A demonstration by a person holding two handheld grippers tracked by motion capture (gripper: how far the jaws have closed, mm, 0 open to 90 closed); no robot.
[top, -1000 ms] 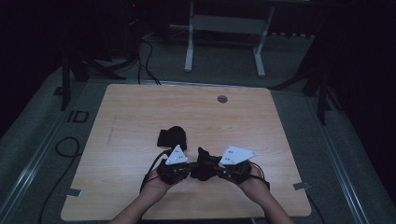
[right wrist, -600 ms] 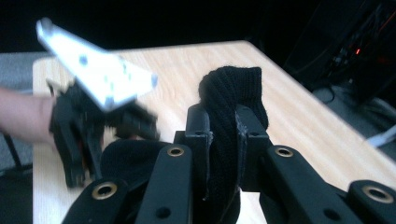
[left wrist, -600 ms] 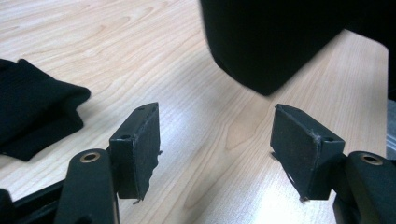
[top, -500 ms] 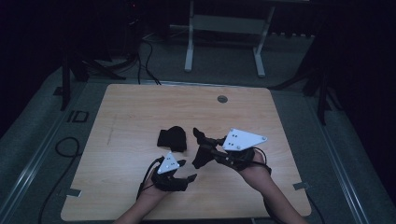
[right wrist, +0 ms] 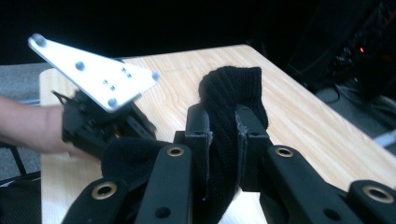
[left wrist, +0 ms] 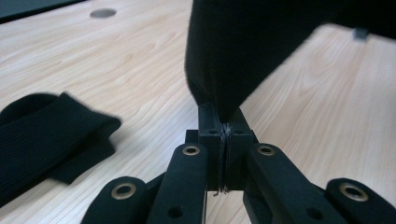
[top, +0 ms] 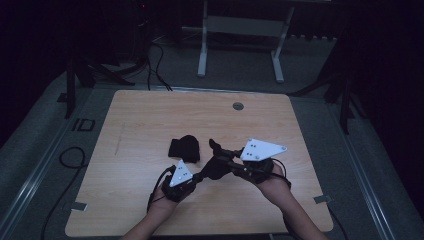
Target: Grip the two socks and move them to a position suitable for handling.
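Note:
A black knitted sock (top: 216,164) hangs stretched between my two grippers above the front middle of the wooden table (top: 150,115). The left gripper (top: 199,176) is shut on its lower end; in the left gripper view the dark fabric (left wrist: 233,51) rises from the closed jaws of the left gripper (left wrist: 226,133). Higher up and to the right, the right gripper (top: 220,151) is shut on the other end, where the sock (right wrist: 229,88) bulges past the right gripper (right wrist: 224,126). A second black sock (top: 184,148) (left wrist: 42,135) lies folded on the table just beyond the left gripper.
A round cable grommet (top: 238,106) sits near the table's far edge. Behind the table stand a metal frame (top: 240,45) and cables on the floor. The left gripper's white plate (right wrist: 100,77) is close in front of the right one.
The grippers were side by side low over the table. The right one has risen and pulled to the right with the sock, and the left has dropped back slightly, stretching the fabric.

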